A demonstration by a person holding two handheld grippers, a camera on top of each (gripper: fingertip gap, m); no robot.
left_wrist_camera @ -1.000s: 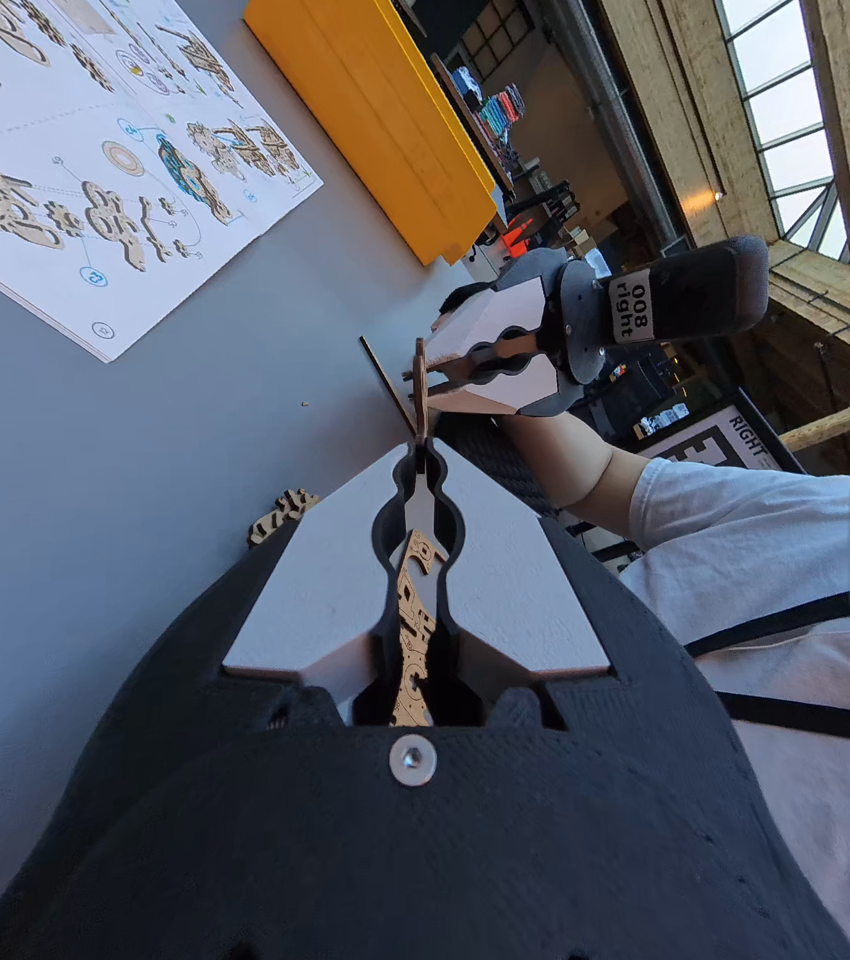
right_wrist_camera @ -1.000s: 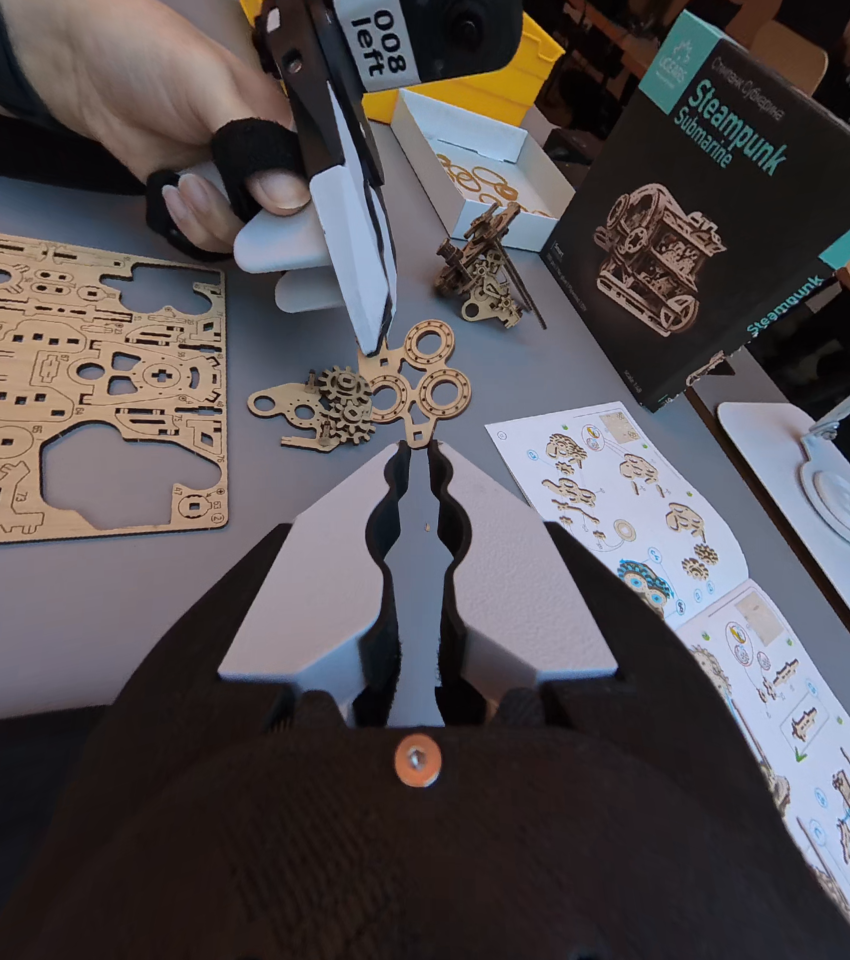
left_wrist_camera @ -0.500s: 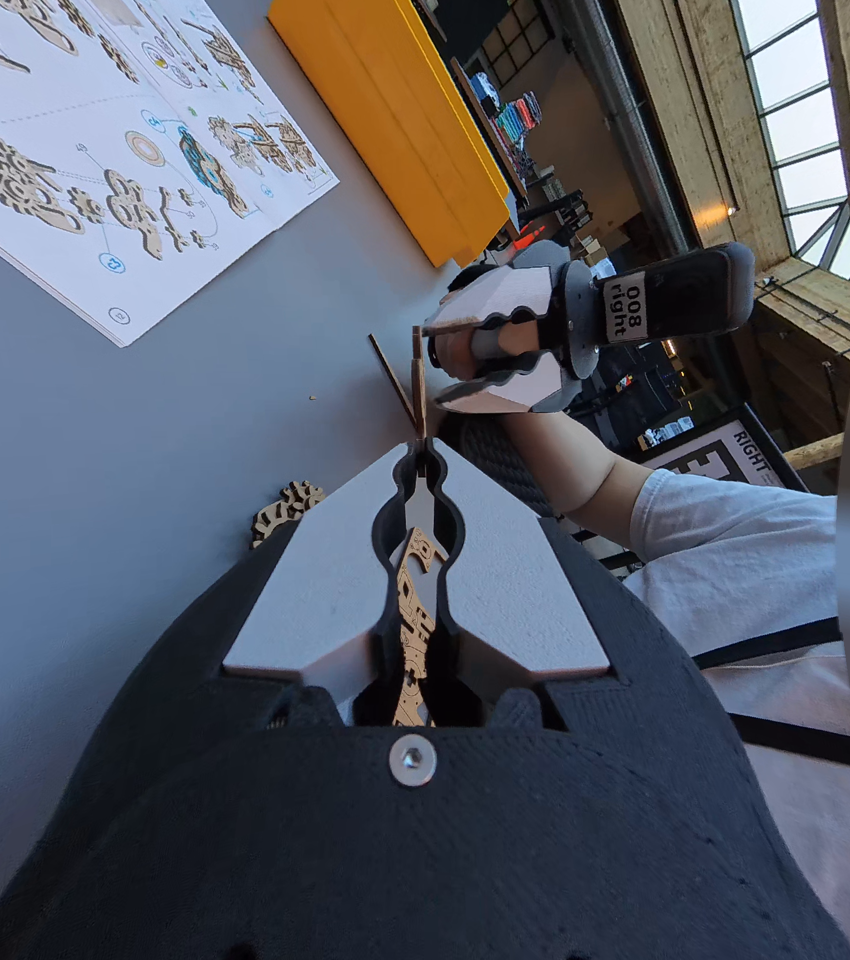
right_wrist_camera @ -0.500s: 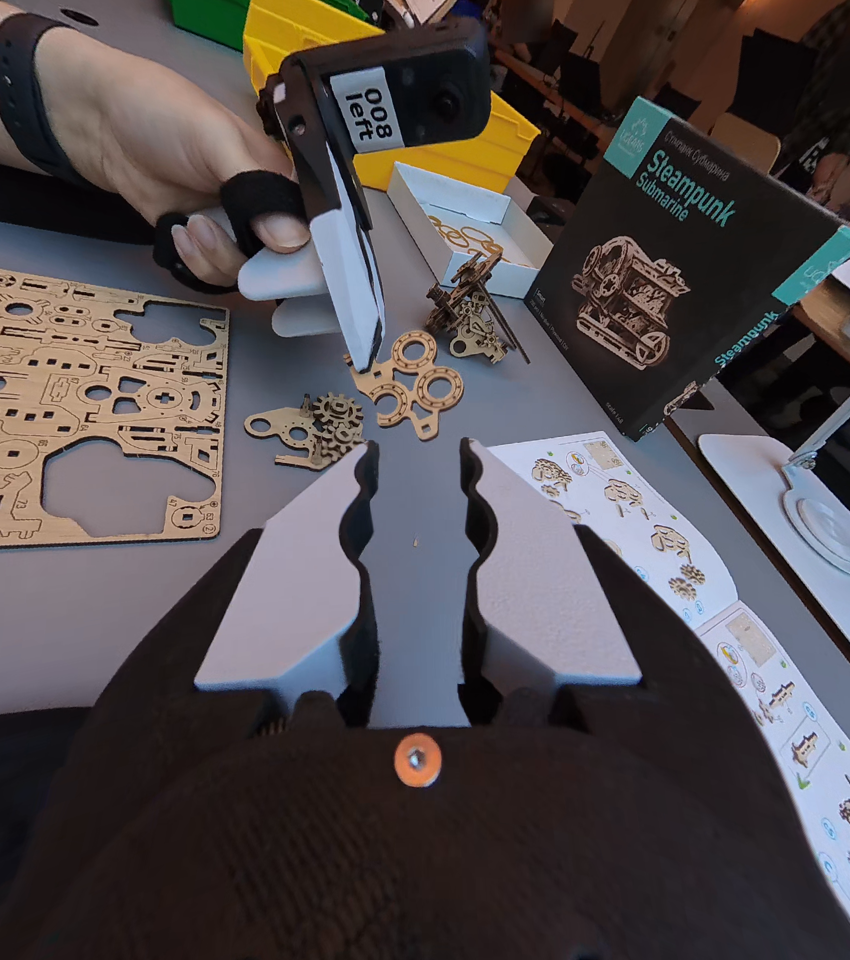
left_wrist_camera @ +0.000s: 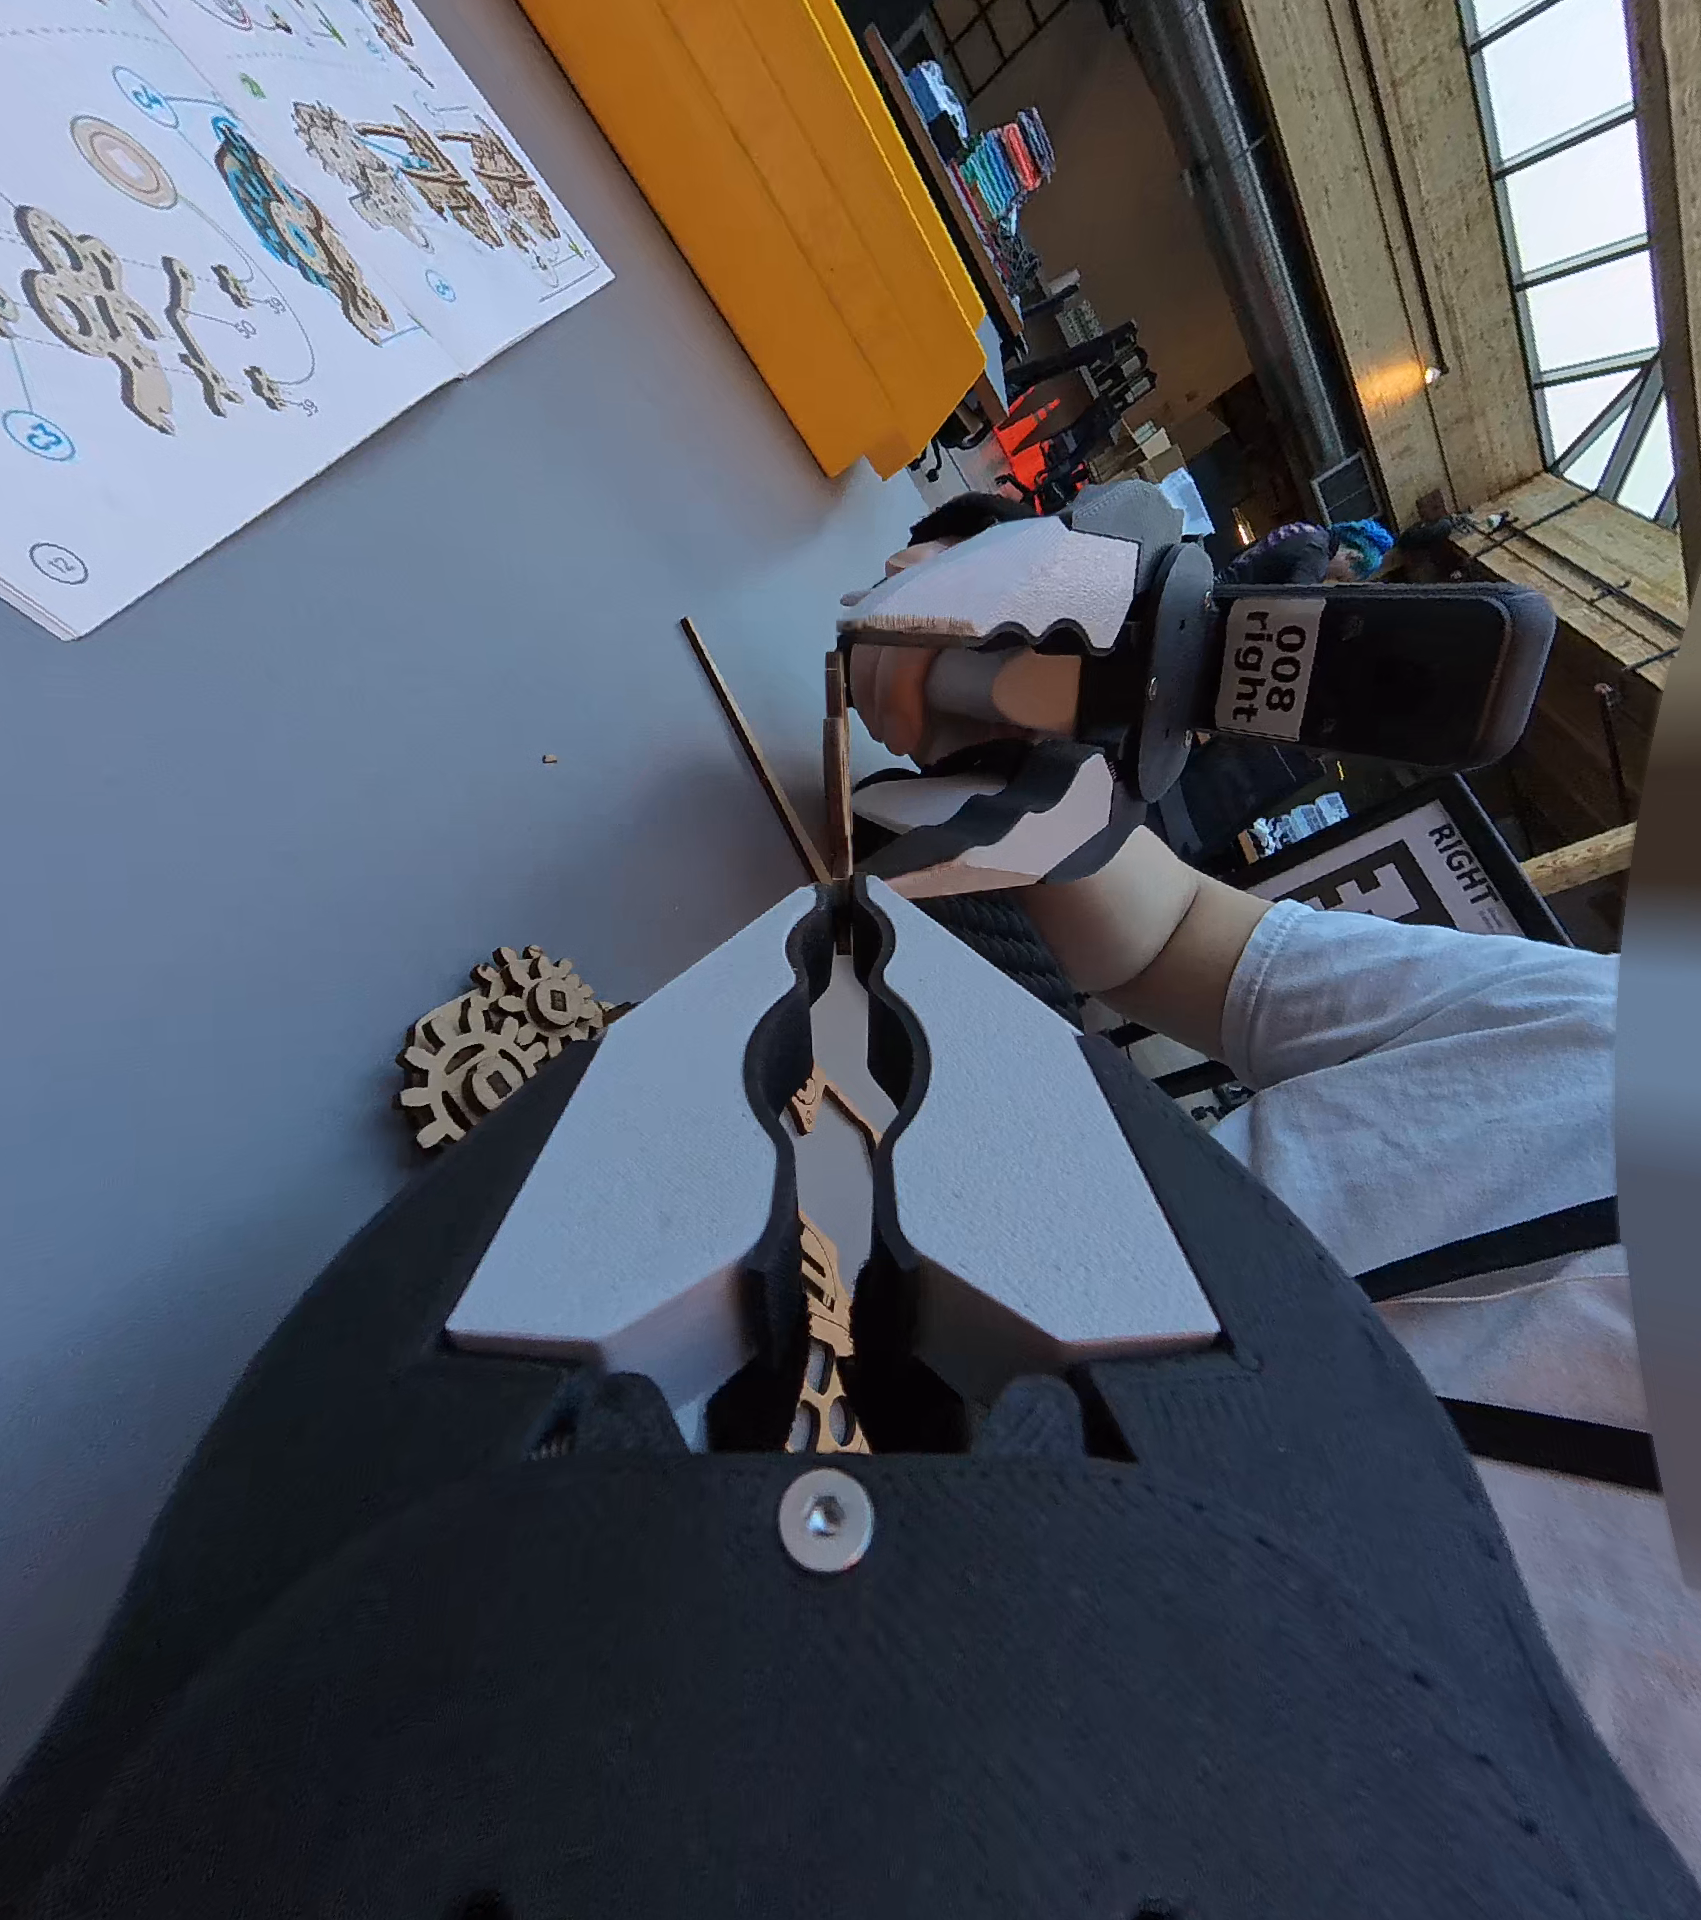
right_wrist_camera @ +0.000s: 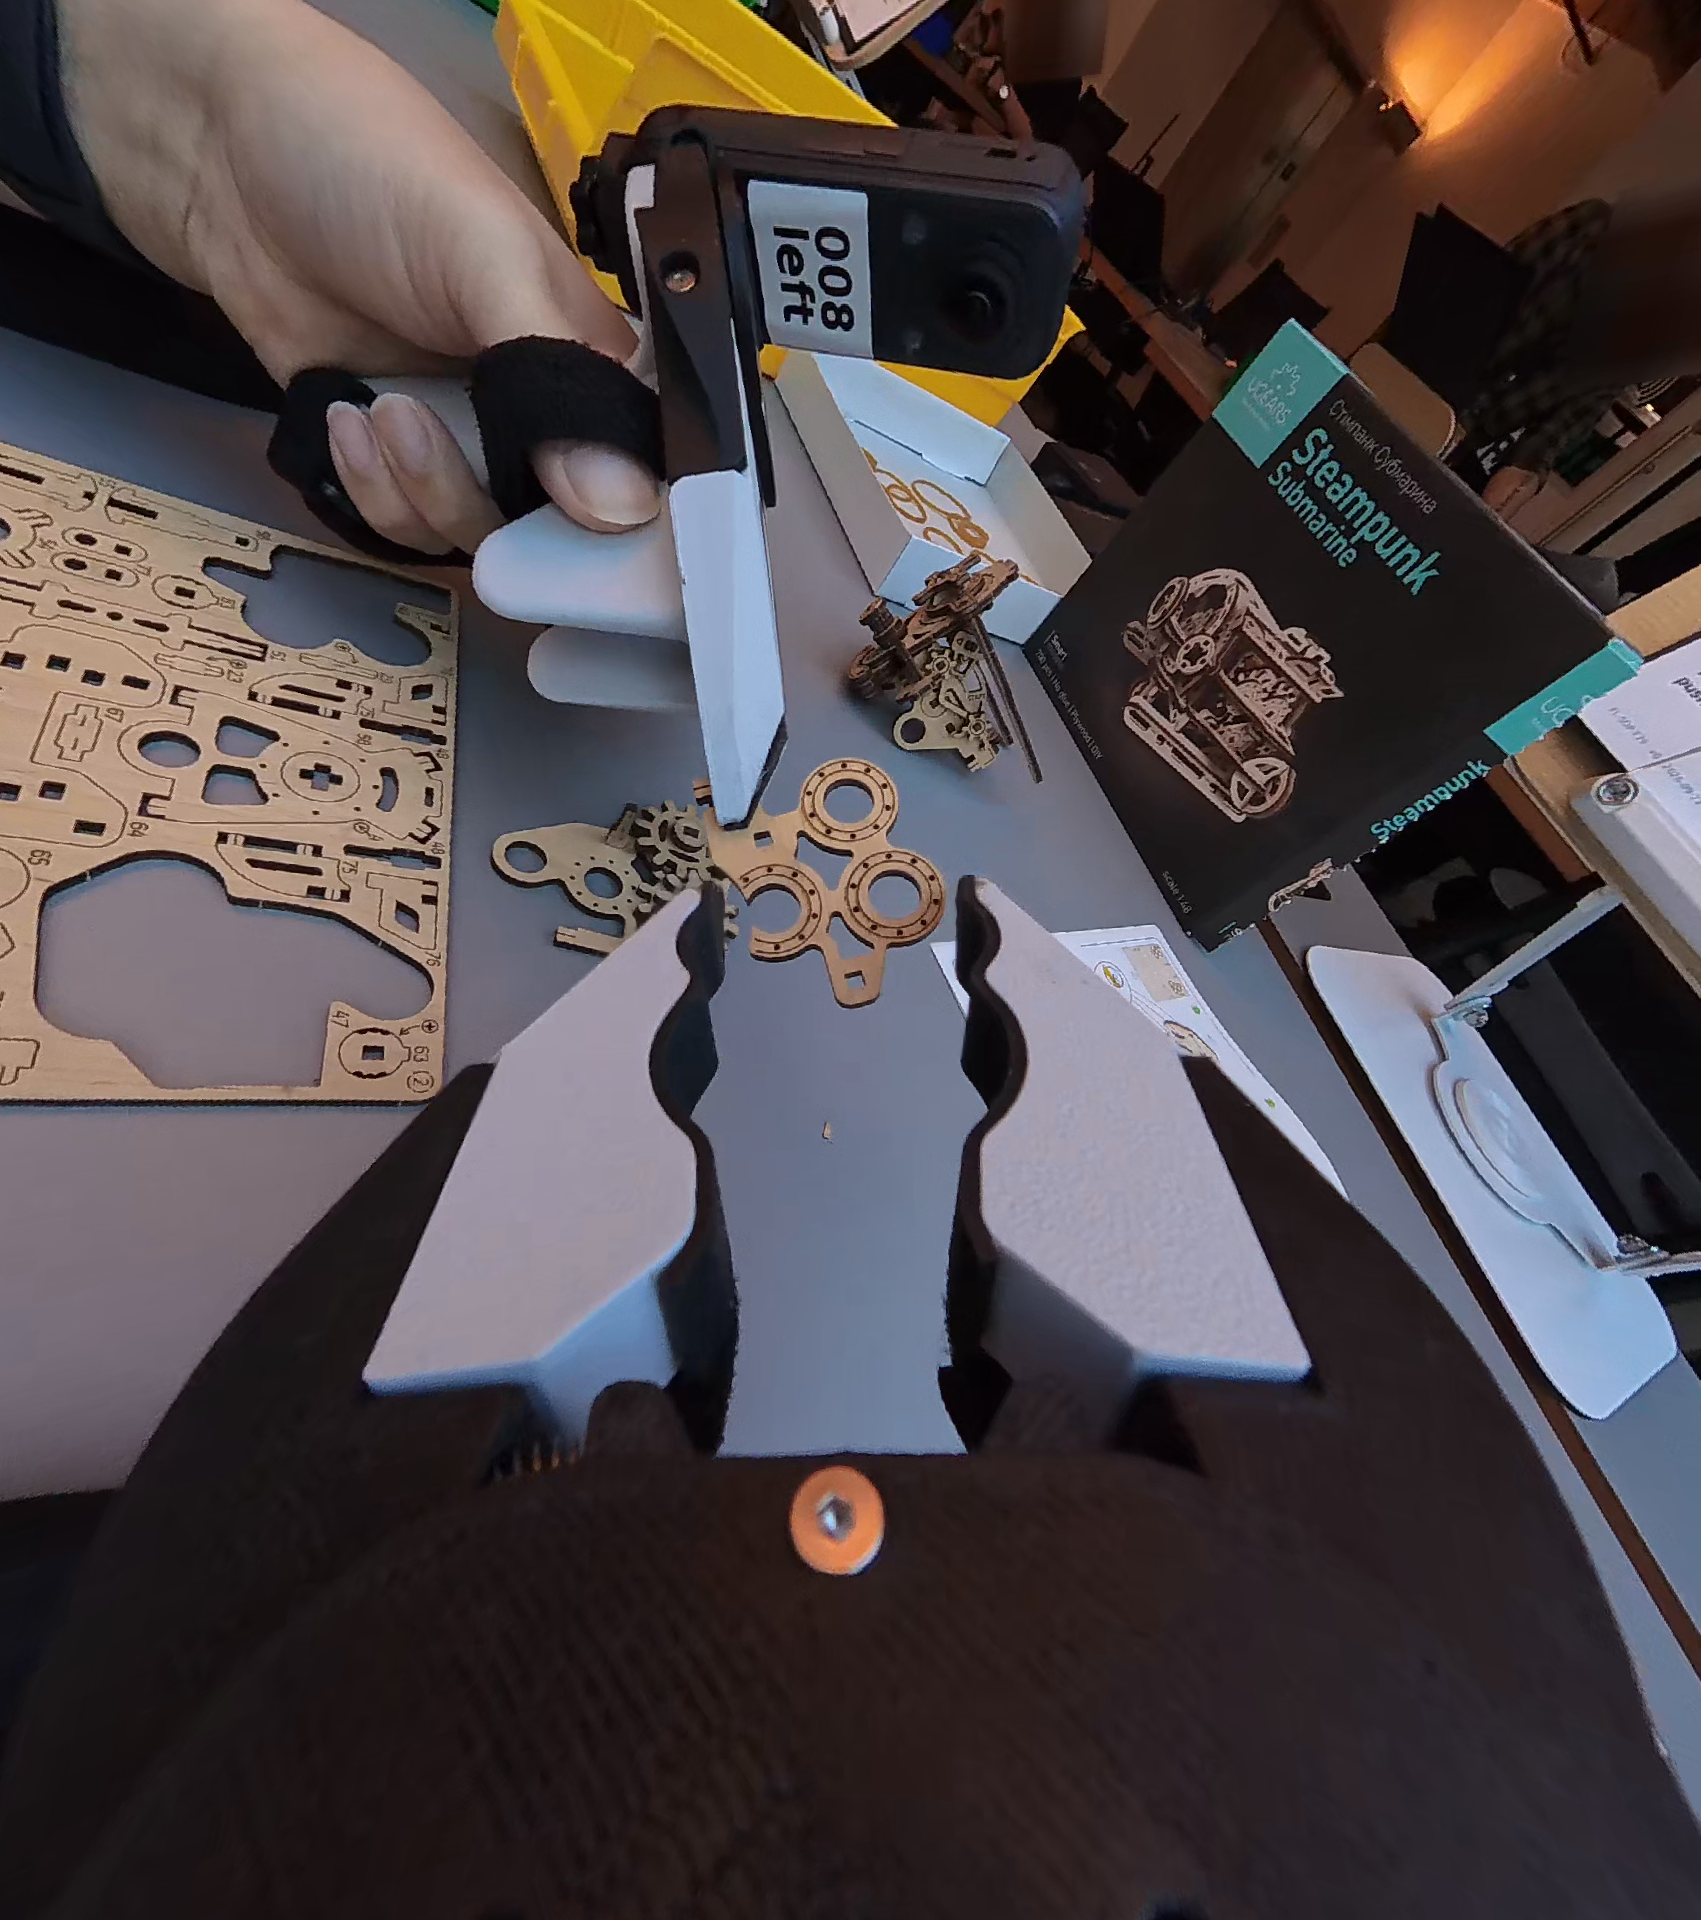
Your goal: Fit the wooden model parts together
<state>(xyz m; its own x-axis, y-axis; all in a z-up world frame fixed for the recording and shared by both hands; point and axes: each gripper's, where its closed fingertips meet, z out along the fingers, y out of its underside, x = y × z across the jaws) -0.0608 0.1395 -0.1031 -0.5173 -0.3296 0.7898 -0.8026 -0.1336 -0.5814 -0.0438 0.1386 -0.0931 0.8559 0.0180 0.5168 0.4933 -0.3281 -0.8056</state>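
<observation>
My left gripper (left_wrist_camera: 841,904) is shut on a flat wooden plate with three rings (right_wrist_camera: 825,883), gripping it by one edge just above the grey table (right_wrist_camera: 202,1247). In the left wrist view the plate (left_wrist_camera: 835,769) shows edge-on. My right gripper (right_wrist_camera: 841,909) is open and empty, with its jaws wide on either side of the plate's lower tab and not touching it. It also shows in the left wrist view (left_wrist_camera: 856,748). A wooden arm with small gears (right_wrist_camera: 617,862) lies on the table just left of the plate, and it appears in the left wrist view too (left_wrist_camera: 503,1039).
A laser-cut wooden parts sheet (right_wrist_camera: 150,779) lies at left. A part-built dark model (right_wrist_camera: 939,665), a white tray (right_wrist_camera: 929,478) and the black kit box (right_wrist_camera: 1345,623) stand beyond. The instruction booklet (right_wrist_camera: 1137,997) lies right. Yellow bins (right_wrist_camera: 617,62) sit behind. A white stand base (right_wrist_camera: 1511,1195) is at the right edge. Only a small space, under 4 cm, lies between the two pairs of fingers.
My right gripper was shut at the plate's tab, then opened wide and drew back a little. My left gripper stayed shut on the plate.
</observation>
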